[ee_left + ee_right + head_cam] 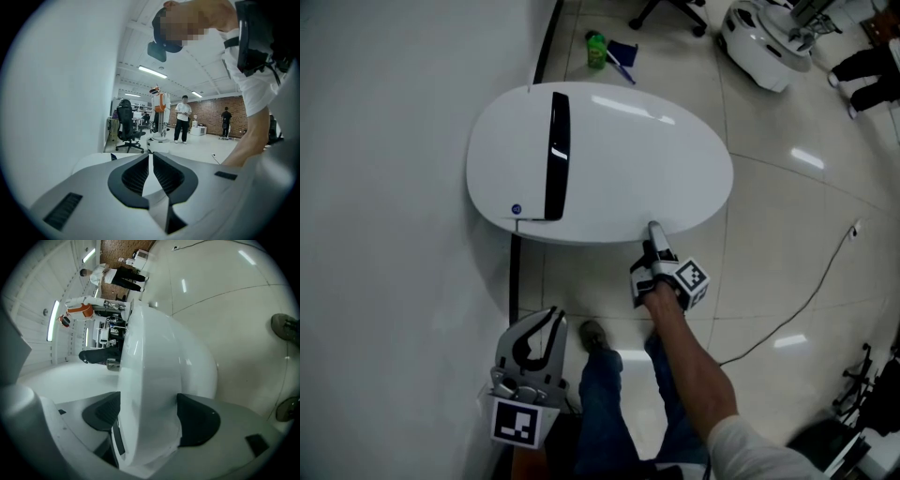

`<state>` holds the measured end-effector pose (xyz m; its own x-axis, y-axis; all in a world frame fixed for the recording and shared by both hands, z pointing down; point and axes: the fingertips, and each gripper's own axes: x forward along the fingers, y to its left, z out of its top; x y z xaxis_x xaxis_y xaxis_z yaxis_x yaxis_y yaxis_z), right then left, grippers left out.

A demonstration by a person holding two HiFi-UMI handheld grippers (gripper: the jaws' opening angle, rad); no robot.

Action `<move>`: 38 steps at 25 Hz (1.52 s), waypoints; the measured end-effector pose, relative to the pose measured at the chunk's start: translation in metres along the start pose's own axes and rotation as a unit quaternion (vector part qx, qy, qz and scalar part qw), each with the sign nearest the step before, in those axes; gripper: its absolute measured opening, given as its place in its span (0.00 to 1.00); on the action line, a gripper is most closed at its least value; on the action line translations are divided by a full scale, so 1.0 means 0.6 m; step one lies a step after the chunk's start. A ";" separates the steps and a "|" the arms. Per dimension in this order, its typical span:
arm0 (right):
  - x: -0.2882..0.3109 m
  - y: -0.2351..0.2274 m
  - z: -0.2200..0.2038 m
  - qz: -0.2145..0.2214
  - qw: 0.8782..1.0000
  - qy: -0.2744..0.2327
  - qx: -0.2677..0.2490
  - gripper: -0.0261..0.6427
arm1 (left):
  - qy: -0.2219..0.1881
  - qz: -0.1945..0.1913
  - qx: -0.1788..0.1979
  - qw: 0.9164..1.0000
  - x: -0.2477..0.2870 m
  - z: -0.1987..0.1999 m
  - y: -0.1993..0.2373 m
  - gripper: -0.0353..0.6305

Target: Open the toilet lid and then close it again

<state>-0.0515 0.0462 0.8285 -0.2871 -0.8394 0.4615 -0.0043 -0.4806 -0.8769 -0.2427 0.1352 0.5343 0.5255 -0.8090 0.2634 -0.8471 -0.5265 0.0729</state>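
My right gripper [654, 228] [150, 418] has let go. Its jaws stand wide and straddle the near edge of the white oval plastic toilet lid [619, 159] [150, 362]. In the right gripper view the pad on one side stands clear of the rim, so nothing is clamped. The lid lies flat and shut over the bowl, and I meet it at its 5 o'clock edge in the head view. My left gripper [553, 315] [151, 154] is clenched on nothing, tips together. It hangs well apart from the lid, at 7 o'clock of it, close to the plain white wall [394, 187]. A glossy black strip [557, 155] runs across the lid at its 9 o'clock side. A small green plastic bottle [596, 49] stands on the pale tiled floor [787, 216] at 12 o'clock beyond the lid. A thin dark cable [816, 281] trails over the tiles at 4 o'clock.
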 end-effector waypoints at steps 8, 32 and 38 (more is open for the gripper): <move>0.013 -0.014 0.008 0.004 1.000 0.023 -0.001 0.64 | 0.004 0.009 -0.007 1.000 -0.035 -0.019 0.008 0.09; -0.023 0.027 0.008 0.012 0.997 0.041 -0.064 0.40 | 0.000 -0.009 0.018 1.000 -0.044 0.009 -0.023 0.09; -0.061 0.081 0.002 0.032 0.990 0.039 -0.134 0.34 | 0.000 -0.004 0.027 1.000 -0.055 0.037 -0.024 0.09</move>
<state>-0.0402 0.0533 0.7689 -0.3687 -0.8388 0.4007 -0.2343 -0.3332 -0.9133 -0.2460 0.1635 0.5034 0.5327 -0.8042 0.2637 -0.8370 -0.5466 0.0241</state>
